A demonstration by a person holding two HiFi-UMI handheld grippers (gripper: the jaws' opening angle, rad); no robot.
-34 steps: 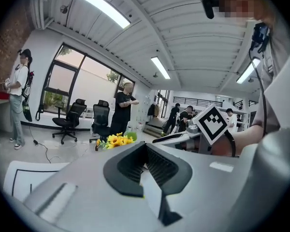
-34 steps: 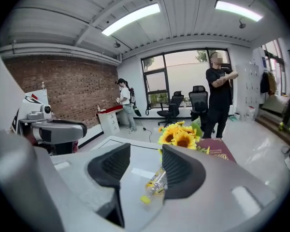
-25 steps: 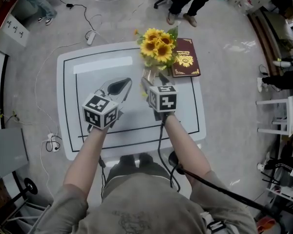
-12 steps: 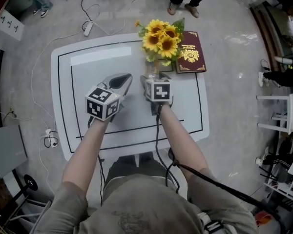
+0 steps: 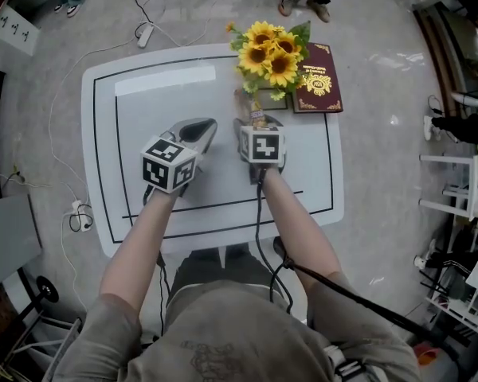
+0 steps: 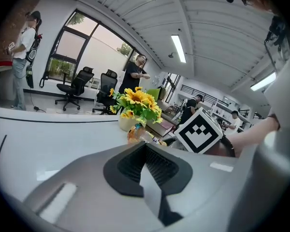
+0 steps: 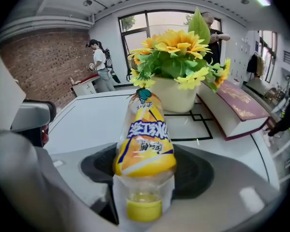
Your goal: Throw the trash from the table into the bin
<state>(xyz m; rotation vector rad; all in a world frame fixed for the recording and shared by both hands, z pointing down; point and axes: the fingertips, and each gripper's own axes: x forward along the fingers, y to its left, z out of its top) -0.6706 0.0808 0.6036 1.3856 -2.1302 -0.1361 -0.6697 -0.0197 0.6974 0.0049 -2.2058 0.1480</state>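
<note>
While the left tool [image 6: 146,166] rests low over the white bench with thin black border lines [image 5: 143,134], its two grey jaws are pressed together with nothing between them, and it points across the bare middle of the bench top. Just to its right, the right tool [image 7: 146,172] tilts steeply down toward the clear plastic bottle with a yellow label and a yellow cap [image 7: 144,139]. This bottle lies on the bench with its cap toward the tool and its base toward the bunch of yellow sunflowers in a cream pot [image 7: 176,57], which stands just behind it. The right tool's jaws are spread wide on either side of the bottle's neck end and are closing, but the pads do not visibly press on the plastic. A thick maroon book with a gold emblem [image 5: 317,88] lies flat just beside the pot, at the far right corner of the bench.
</note>
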